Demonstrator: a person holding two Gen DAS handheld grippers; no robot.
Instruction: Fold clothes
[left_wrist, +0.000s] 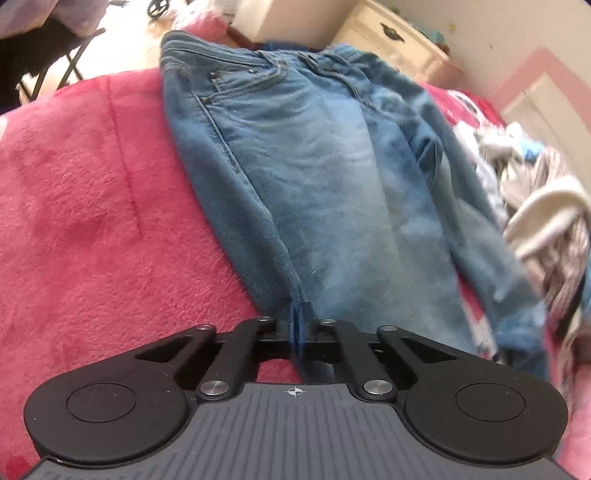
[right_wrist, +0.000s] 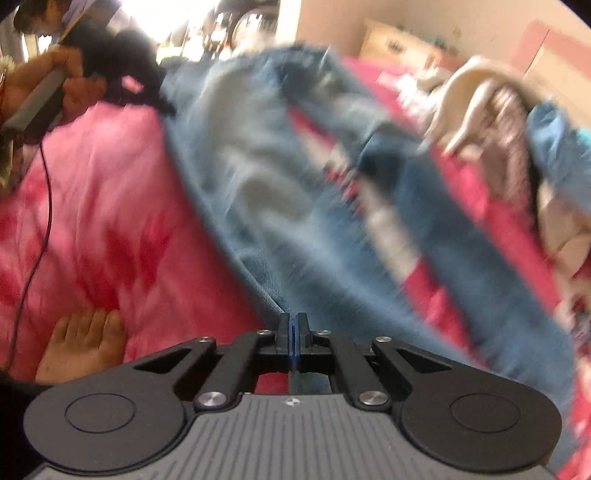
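Both claws pinch the jeans' near edge.

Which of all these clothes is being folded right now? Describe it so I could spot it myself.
Look at the fluffy pink blanket covering the bed. Stretched across its middle lies a pair of faded blue denim jeans, waistband at the far end. Unlike the crumpled heap of white, grey and striped laundry beside it, the jeans lie spread out long, with riveted pockets.
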